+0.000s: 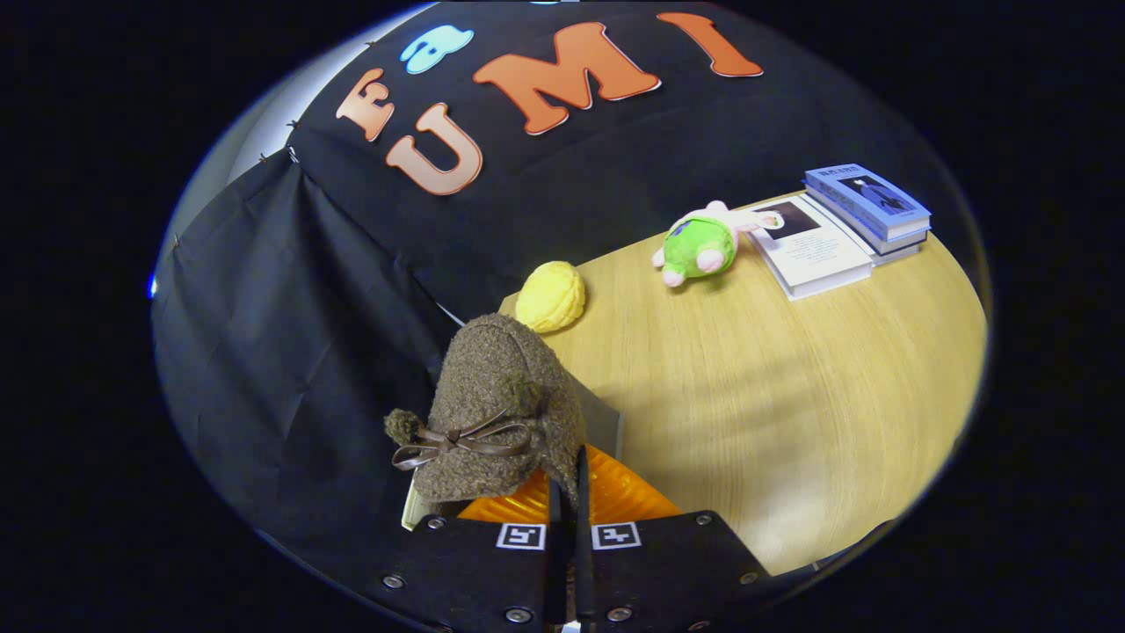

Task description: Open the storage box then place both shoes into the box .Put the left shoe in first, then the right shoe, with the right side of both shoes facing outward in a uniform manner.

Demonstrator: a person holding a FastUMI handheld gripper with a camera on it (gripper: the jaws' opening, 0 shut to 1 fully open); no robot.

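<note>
Close at hand, a brown fuzzy shoe [492, 413] hangs from the gripper [569, 492], whose two fingers stand almost together and appear to pinch a thin edge of the shoe's rim between them; the hold itself is partly hidden by the fuzz. The shoe rises up and to the left of the jaws, its long axis running away from them, with a small ribbon bow [457, 442] and a pompom [402, 426] facing the camera on the near end. Whether this is the left or the right shoe cannot be told.

Directly under the shoe and just ahead of the fingers lies an orange ribbed surface [615, 497], likely part of the storage box, with a grey panel [602, 422] standing beside the shoe on the right, perhaps the box's raised lid. The coming move, by this reading, is a short drop straight down, the shoe already being above the opening rather than off to one side.

Beyond the fingers on the wooden table [791, 413] sit a yellow ball-like toy [550, 297], then, farther right, a green and pink plush [703, 246] and a stack of books [844, 230], all well apart from the shoe.
</note>
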